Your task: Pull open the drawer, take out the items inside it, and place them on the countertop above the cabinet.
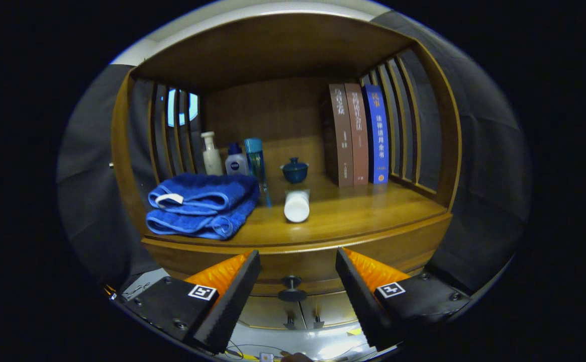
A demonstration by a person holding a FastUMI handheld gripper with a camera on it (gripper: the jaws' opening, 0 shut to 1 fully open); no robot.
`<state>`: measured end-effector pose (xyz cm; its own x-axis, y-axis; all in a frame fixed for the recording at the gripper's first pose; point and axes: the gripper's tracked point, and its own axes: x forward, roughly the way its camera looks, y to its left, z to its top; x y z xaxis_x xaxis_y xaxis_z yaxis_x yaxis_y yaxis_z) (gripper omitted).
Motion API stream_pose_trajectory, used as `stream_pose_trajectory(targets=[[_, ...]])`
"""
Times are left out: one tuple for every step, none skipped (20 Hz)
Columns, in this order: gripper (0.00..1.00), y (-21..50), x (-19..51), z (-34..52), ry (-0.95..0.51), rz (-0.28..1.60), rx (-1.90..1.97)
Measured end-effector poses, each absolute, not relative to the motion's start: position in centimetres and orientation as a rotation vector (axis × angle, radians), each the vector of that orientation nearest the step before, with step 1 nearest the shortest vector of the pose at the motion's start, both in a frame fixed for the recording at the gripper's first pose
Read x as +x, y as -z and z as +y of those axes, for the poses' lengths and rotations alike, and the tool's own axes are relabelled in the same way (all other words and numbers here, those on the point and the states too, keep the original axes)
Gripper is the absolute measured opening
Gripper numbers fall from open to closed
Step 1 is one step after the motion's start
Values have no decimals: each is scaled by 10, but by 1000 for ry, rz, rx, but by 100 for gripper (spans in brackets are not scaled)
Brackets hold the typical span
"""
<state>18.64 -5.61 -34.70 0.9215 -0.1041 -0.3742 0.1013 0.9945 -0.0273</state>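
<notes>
Holding our hand-held gripper [298, 281] open around the drawer knob [291, 287], we risk slipping. Closing off-centre could miss the small knob.

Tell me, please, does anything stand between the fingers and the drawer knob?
Nothing visible does. The gripper is open, and the drawer knob sits in the gap between the fingers, on the drawer front. The towel and white tube lie higher, on the countertop.
</notes>
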Motion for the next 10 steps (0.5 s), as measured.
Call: stream_pose_trajectory(targets=[[100, 333, 182, -51, 95, 363, -19], [100, 316, 181, -47, 85, 338, -29], [100, 300, 177, -43, 74, 310, -40], [99, 282, 174, -38, 65, 282, -52], [99, 266, 169, -34, 58, 257, -66], [99, 249, 164, -29, 51, 235, -78], [99, 233, 158, -23, 42, 210, -84], [99, 218, 152, -19, 34, 191, -85], [99, 204, 145, -14, 27, 178, -84], [99, 193, 138, -10, 21, 168, -81]])
